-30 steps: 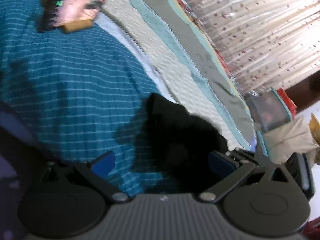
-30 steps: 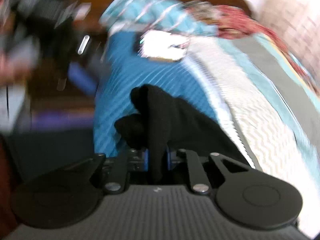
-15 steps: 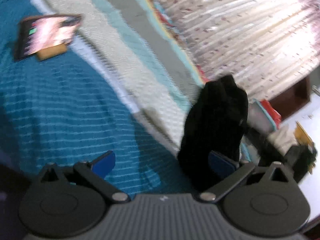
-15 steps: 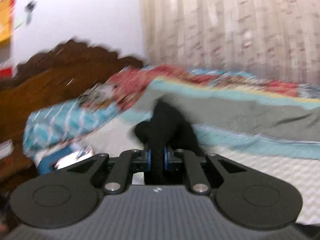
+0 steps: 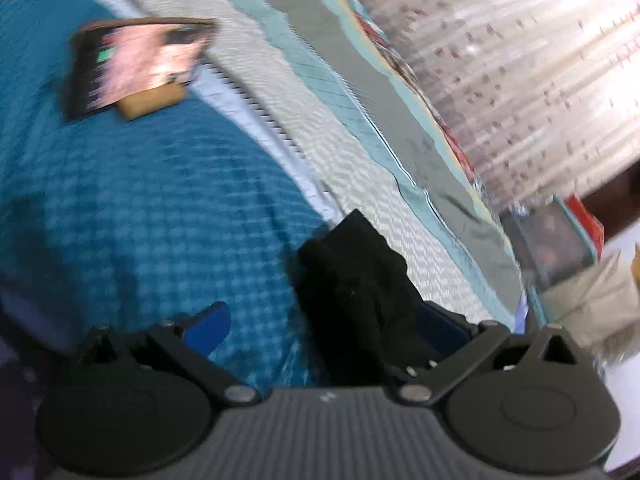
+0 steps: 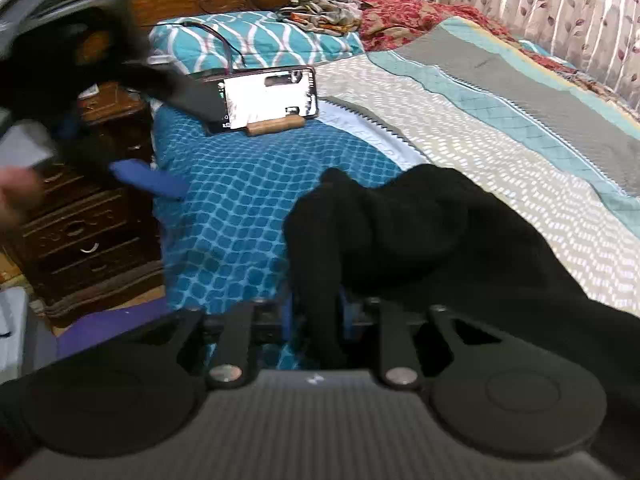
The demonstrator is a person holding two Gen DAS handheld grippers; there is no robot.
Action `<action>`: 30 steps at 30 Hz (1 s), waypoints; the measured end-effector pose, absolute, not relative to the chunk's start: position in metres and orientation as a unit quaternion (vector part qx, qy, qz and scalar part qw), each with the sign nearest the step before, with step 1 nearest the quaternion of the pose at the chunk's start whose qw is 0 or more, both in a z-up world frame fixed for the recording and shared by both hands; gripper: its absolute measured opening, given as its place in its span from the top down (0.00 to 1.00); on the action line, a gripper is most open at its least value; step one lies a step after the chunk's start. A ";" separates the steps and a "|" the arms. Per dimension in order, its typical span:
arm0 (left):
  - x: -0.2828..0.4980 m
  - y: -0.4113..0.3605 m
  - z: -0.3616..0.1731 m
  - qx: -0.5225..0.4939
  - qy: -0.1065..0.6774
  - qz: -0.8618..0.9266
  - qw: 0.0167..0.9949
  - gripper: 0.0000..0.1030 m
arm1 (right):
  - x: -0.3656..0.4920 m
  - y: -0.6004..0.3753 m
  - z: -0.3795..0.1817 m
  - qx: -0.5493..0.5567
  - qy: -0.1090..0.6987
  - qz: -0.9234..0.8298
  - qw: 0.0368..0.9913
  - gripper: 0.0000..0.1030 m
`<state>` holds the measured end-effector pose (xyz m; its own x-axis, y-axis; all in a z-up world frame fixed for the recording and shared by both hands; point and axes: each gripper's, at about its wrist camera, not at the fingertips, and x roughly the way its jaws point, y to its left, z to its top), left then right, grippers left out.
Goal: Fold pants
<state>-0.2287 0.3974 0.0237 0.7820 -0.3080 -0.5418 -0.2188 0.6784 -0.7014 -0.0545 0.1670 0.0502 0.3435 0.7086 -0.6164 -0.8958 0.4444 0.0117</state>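
Black pants [image 6: 440, 232] hide the right gripper [image 6: 316, 312] pads.

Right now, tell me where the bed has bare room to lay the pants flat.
Free: the blue checked cover between the phone and the black pants, and the pale strip of quilt right of the pants, out to the grey band. Crowded: the near edge, where the pants are heaped at the right gripper, and the headboard end with the phone and pillow.
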 end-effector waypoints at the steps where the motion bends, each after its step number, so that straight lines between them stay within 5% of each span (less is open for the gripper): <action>1: -0.220 0.395 0.023 -0.392 0.333 -0.030 0.857 0.00 | -0.058 0.160 0.052 -0.155 0.277 0.514 0.797 0.45; 11: -0.140 0.368 -0.017 -0.426 0.373 -0.092 0.819 0.03 | -0.030 0.084 0.080 0.005 0.305 0.464 0.832 0.40; 14: -0.138 0.354 -0.016 -0.402 0.366 -0.076 0.836 0.70 | -0.008 0.061 0.074 0.076 0.342 0.401 0.846 0.41; 15: -0.141 0.352 -0.013 -0.398 0.358 -0.071 0.842 0.73 | 0.000 0.056 0.069 0.092 0.360 0.377 0.849 0.46; 18: -0.166 0.344 0.010 -0.340 0.310 -0.026 0.887 0.76 | 0.023 0.047 0.044 0.123 0.430 0.299 0.843 0.66; 25: -0.185 0.337 -0.007 -0.313 0.331 0.027 0.890 0.71 | 0.003 0.071 0.028 0.040 0.426 0.304 0.851 0.65; 30: -0.197 0.352 0.003 -0.331 0.329 0.044 0.884 0.41 | 0.009 0.056 0.040 0.067 0.403 0.315 0.857 0.64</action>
